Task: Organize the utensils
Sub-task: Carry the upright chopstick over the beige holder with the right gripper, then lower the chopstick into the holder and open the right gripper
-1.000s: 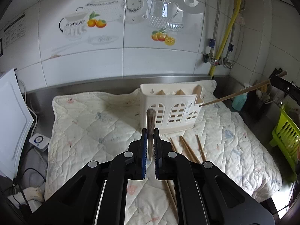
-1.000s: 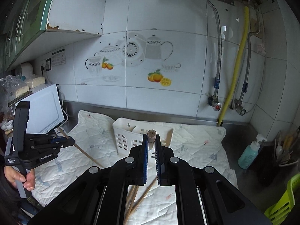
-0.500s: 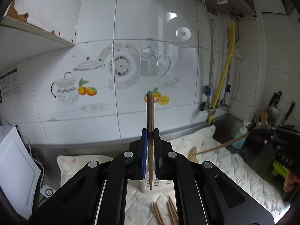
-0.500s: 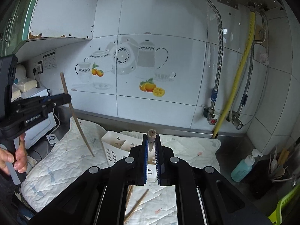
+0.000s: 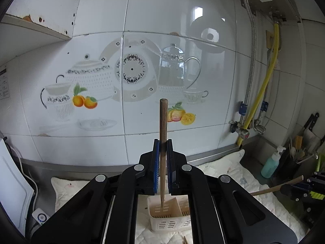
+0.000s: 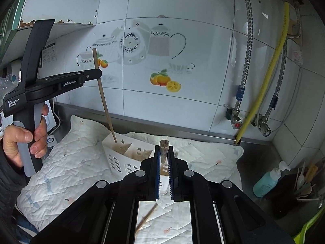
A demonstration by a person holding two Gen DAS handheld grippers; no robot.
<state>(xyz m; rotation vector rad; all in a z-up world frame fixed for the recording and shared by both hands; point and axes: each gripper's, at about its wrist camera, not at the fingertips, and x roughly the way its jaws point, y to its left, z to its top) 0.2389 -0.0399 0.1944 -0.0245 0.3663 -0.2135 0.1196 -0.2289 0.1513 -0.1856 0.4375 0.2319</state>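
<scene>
My left gripper (image 5: 162, 148) is shut on a brown wooden chopstick (image 5: 163, 142), held upright with its thin tip just over the left compartment of the white utensil holder (image 5: 162, 221). In the right wrist view the left gripper (image 6: 98, 74) holds that chopstick (image 6: 104, 105) tilted, tip at the holder's left compartment (image 6: 119, 158). My right gripper (image 6: 164, 154) is shut on a second chopstick (image 6: 164, 145), seen end-on, above the holder's right side. This chopstick also shows at the right in the left wrist view (image 5: 276, 187).
A white quilted cloth (image 6: 67, 164) covers the steel counter. Loose chopsticks (image 6: 146, 217) lie on it in front of the holder. A blue soap bottle (image 6: 268, 181), a utensil pot and a green rack stand at the right. A white appliance (image 5: 12, 185) stands at the left.
My left gripper has risen and turned its chopstick from lying forward to upright, then brought the tip down to the holder's left compartment. The right gripper has moved closer to the holder.
</scene>
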